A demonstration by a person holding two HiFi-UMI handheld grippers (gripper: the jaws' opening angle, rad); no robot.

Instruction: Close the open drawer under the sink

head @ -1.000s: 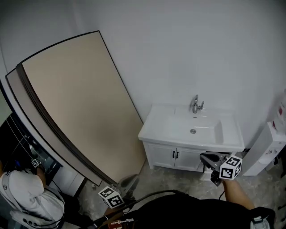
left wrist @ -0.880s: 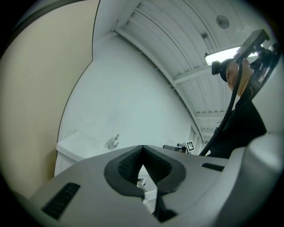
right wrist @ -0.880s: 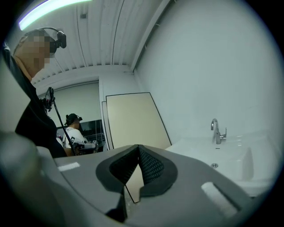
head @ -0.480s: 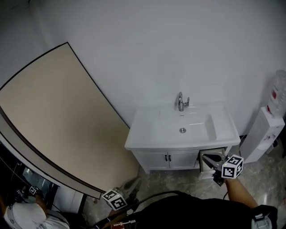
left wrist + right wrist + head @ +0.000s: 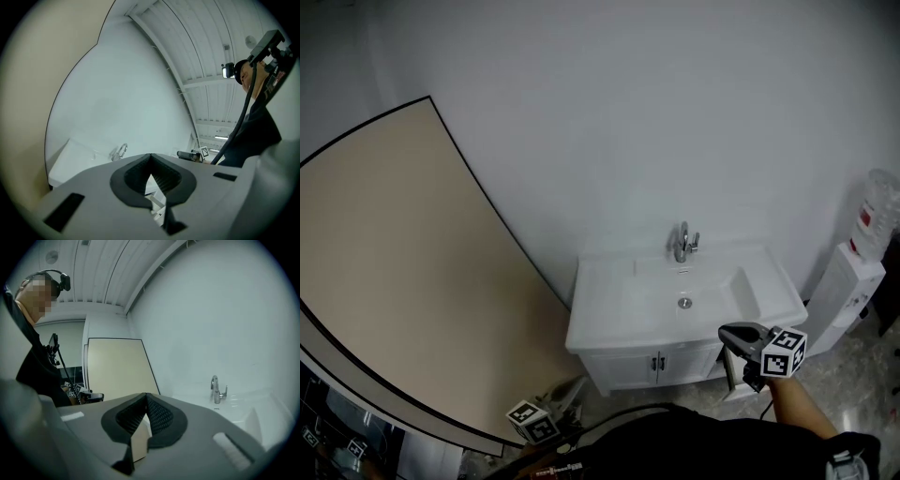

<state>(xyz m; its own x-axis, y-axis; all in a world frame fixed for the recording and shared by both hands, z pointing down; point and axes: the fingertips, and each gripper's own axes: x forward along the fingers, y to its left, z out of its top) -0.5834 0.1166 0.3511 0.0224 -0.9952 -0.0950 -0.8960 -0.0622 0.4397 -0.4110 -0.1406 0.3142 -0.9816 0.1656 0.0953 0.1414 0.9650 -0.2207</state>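
A white sink vanity [image 5: 619,323] with a chrome faucet [image 5: 684,242] stands against the wall. Its open drawer [image 5: 735,386] at the lower right is mostly hidden behind my right gripper [image 5: 733,336], which hovers shut and empty in front of that corner. My left gripper [image 5: 572,392] is low at the vanity's left front, jaws together, holding nothing. The right gripper view shows the faucet [image 5: 215,390] and basin [image 5: 246,416] ahead, to the right. In the left gripper view the sink top [image 5: 77,157] lies ahead on the left, and white drawer parts [image 5: 157,206] show below the closed jaws.
A large beige panel [image 5: 394,272] leans against the wall left of the vanity. A water dispenser [image 5: 848,295] with a bottle [image 5: 877,220] stands to the right. Marbled floor [image 5: 862,375] lies in front. A black cable [image 5: 619,411] runs by my body.
The vanity has shifted toward the middle of the head view. My right gripper now covers the open drawer that showed beside it before. Both grippers have come closer to the vanity.
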